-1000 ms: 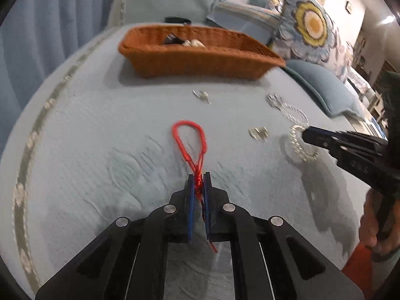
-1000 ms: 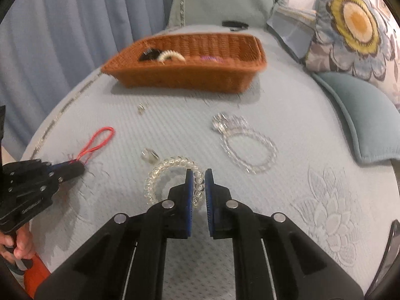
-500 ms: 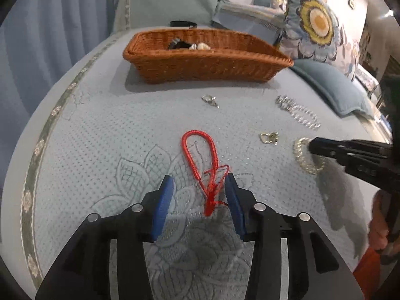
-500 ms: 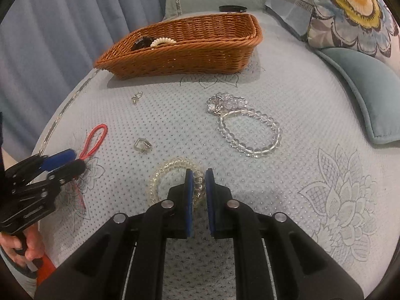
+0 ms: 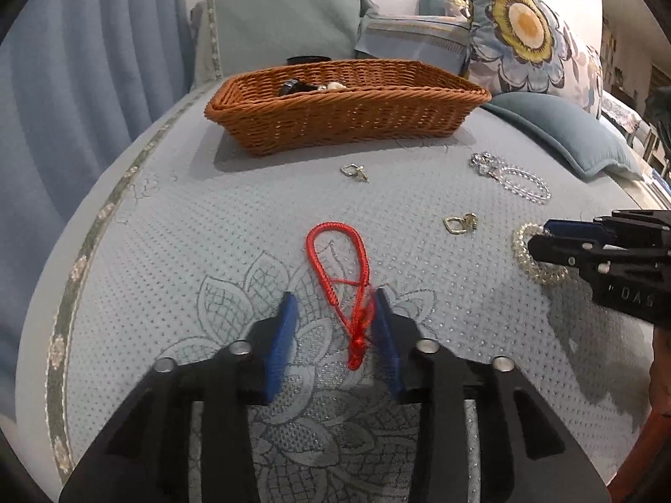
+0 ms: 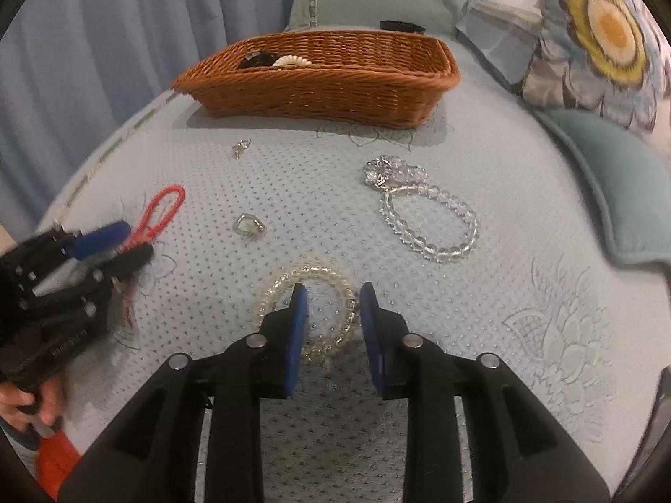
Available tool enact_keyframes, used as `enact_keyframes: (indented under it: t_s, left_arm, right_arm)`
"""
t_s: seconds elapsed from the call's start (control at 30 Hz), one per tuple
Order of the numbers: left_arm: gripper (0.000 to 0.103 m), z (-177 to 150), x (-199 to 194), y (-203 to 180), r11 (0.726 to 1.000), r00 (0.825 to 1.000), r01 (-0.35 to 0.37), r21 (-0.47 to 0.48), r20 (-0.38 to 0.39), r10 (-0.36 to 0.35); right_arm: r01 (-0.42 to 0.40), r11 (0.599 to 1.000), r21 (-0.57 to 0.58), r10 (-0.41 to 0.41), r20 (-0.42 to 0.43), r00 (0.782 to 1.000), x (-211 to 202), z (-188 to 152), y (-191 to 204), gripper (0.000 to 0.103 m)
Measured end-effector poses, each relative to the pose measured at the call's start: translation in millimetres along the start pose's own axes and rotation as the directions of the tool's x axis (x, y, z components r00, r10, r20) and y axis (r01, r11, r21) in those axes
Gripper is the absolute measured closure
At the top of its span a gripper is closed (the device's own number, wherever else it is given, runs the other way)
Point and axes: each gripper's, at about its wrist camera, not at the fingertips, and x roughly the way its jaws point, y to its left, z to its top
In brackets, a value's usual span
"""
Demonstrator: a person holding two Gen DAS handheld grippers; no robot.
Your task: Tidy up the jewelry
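A red cord bracelet (image 5: 335, 251) lies on the pale blue bedspread (image 5: 209, 230). Its knotted tail sits between the blue pads of my left gripper (image 5: 334, 297), close to the right pad. Those jaws are closing but stand apart, gripping nothing. In the right wrist view, a pale bead bracelet (image 6: 310, 270) lies flat. Its right side runs between the pads of my right gripper (image 6: 333, 289), whose jaws are opening with nothing pressed. Each view shows the other gripper at its edge: the right gripper (image 5: 545, 237) and the left gripper (image 6: 121, 239).
A brown wicker basket (image 5: 344, 117) with a few pieces inside stands at the back. A clear crystal bracelet (image 6: 472, 226), a small metal ring (image 6: 248, 226) and another small trinket (image 6: 241, 146) lie loose. Cushions (image 6: 608, 176) bound the right, a blue curtain (image 5: 84, 84) the left.
The left jaws let go of the red cord, spread wide, then narrowed around its tail. The right jaws, shut at the pale bracelet, have parted. Both cameras sit lower over the bed.
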Motion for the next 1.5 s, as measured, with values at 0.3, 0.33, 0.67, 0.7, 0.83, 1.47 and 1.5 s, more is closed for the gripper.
enact_keyframes:
  t_s: [0.3, 0.33, 0.67, 0.7, 0.83, 1.47, 1.5]
  left_arm:
    - [0.101, 1, -12, 11, 0.994, 0.995, 0.084, -0.069, 0.067, -0.08]
    - [0.101, 1, -15, 12, 0.992, 0.992, 0.098, -0.078, 0.082, -0.091]
    - [0.101, 11, -43, 6, 0.99, 0.976, 0.13, -0.062, 0.183, -0.117]
    - [0.101, 14, -45, 5, 0.99, 0.975, 0.13, -0.058, 0.189, -0.117]
    - [0.101, 32, -58, 6, 0.989, 0.965, 0.139, -0.049, 0.233, -0.125]
    - [0.101, 169, 23, 17, 0.983, 0.933, 0.182, -0.034, 0.321, -0.162]
    - [0.101, 169, 32, 16, 0.982, 0.932, 0.184, -0.032, 0.322, -0.164]
  right_arm:
    - [0.024, 0.999, -0.049, -0.021, 0.058, 0.998, -8, 7, 16, 0.095]
    - [0.022, 0.999, -0.046, -0.019, 0.068, 0.998, -10, 9, 17, 0.095]
    - [-0.009, 1.0, 0.0, 0.009, 0.165, 0.986, -31, 23, 11, 0.095]
    - [-0.01, 1.0, 0.006, 0.009, 0.176, 0.984, -33, 24, 11, 0.095]
    - [-0.02, 0.999, 0.031, 0.012, 0.238, 0.971, -47, 35, 6, 0.095]
    - [-0.032, 0.982, 0.187, -0.022, 0.277, 0.961, 13, 189, -52, 0.095]
    - [-0.031, 0.981, 0.192, -0.023, 0.27, 0.963, 20, 190, -54, 0.095]
